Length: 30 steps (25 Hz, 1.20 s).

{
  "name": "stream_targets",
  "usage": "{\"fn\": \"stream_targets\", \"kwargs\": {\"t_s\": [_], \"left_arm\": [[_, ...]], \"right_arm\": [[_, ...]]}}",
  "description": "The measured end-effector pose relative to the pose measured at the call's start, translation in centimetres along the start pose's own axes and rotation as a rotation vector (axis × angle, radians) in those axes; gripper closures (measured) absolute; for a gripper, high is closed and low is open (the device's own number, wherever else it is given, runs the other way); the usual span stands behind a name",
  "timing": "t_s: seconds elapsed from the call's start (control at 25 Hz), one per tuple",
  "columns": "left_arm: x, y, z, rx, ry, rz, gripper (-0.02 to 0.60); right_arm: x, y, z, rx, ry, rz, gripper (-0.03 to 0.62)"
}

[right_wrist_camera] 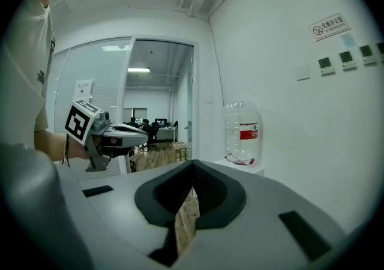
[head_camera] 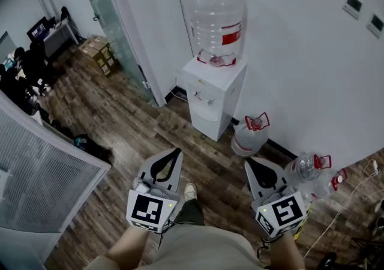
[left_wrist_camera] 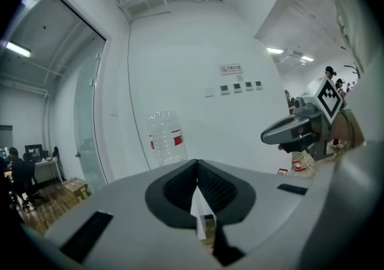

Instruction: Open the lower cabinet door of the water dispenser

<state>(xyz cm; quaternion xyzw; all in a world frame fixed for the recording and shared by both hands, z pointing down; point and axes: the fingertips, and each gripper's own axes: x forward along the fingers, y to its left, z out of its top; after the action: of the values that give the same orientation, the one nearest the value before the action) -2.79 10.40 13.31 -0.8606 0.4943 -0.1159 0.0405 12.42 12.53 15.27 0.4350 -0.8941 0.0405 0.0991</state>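
The white water dispenser [head_camera: 213,96] stands against the wall with an empty clear bottle [head_camera: 218,21] on top; its lower cabinet door [head_camera: 206,121] looks closed. Both grippers hang above the wooden floor, well short of the dispenser and apart from it. My left gripper [head_camera: 177,152] is shut with nothing in it, and so is my right gripper [head_camera: 249,162]. In the left gripper view the left gripper [left_wrist_camera: 197,168] has its jaws meeting, with the bottle [left_wrist_camera: 165,137] far ahead. In the right gripper view the right gripper [right_wrist_camera: 192,168] is shut too, and the bottle [right_wrist_camera: 242,132] stands ahead to the right.
Three spare water bottles [head_camera: 249,135] [head_camera: 307,167] [head_camera: 332,182] lie on the floor by the wall, right of the dispenser. A glass door [head_camera: 113,29] and cardboard boxes [head_camera: 99,53] are at the left. A white louvred partition [head_camera: 42,173] stands near left. A cable [head_camera: 354,191] runs along the right floor.
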Motion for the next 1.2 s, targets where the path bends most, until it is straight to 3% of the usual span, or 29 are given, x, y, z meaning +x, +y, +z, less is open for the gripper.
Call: {"fn": "stream_targets", "kwargs": {"t_s": [0.48,0.76,1.04,1.2], "left_arm": [[9.0,13.2,-0.5,0.011,-0.012,-0.100,0.575],[12.3,15.8,-2.0,0.019,0.006,-0.135,0.575],[15.2,16.7,-1.7,0.002,-0.013,-0.124,0.575],[16.9,16.7,-1.0,-0.080,-0.034,-0.089,0.575]], "right_arm": [[14.7,-3.5,4.3,0.022,0.027,-0.100,0.588],[18.6,-5.6,4.3,0.036,0.038,-0.134,0.588],[20.1,-8.6,4.3,0.053,0.033,-0.137,0.588],[20.9,-10.6,4.0,0.052,0.024,-0.117,0.588]]}}
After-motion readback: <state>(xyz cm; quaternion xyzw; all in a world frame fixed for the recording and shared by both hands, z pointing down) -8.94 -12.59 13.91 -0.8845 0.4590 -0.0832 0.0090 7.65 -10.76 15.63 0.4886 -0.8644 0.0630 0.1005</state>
